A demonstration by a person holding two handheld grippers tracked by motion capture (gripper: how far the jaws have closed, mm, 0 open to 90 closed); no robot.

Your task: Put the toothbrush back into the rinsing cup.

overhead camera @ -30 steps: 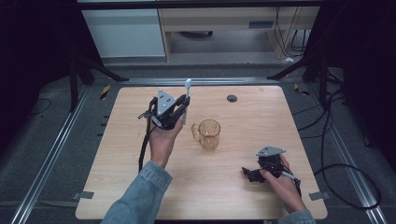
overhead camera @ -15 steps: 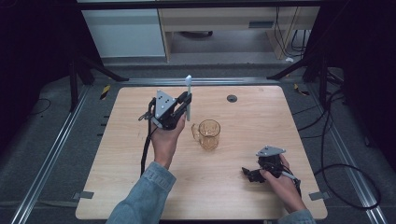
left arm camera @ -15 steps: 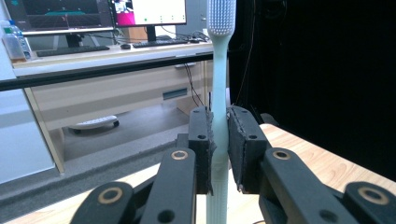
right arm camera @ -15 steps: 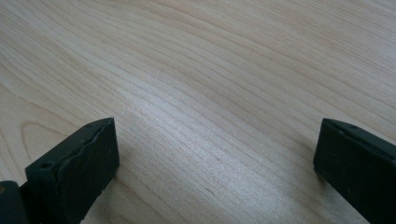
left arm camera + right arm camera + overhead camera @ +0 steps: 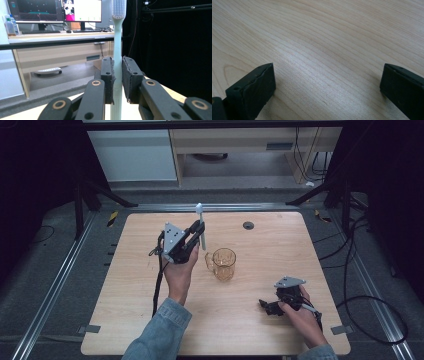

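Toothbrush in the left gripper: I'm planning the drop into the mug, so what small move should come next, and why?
Probably carry the toothbrush sideways until it is over the amber glass mug, then lower it. The left gripper is shut on the handle, holding it upright with the bristles up, beside the mug and not yet above its mouth. The right gripper rests open on the table, out of the way.

No text, label or number is legible on anything here.

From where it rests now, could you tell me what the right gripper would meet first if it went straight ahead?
Most likely the bare wooden table: the right gripper, open, points down at it, nothing between, though depth is unclear.
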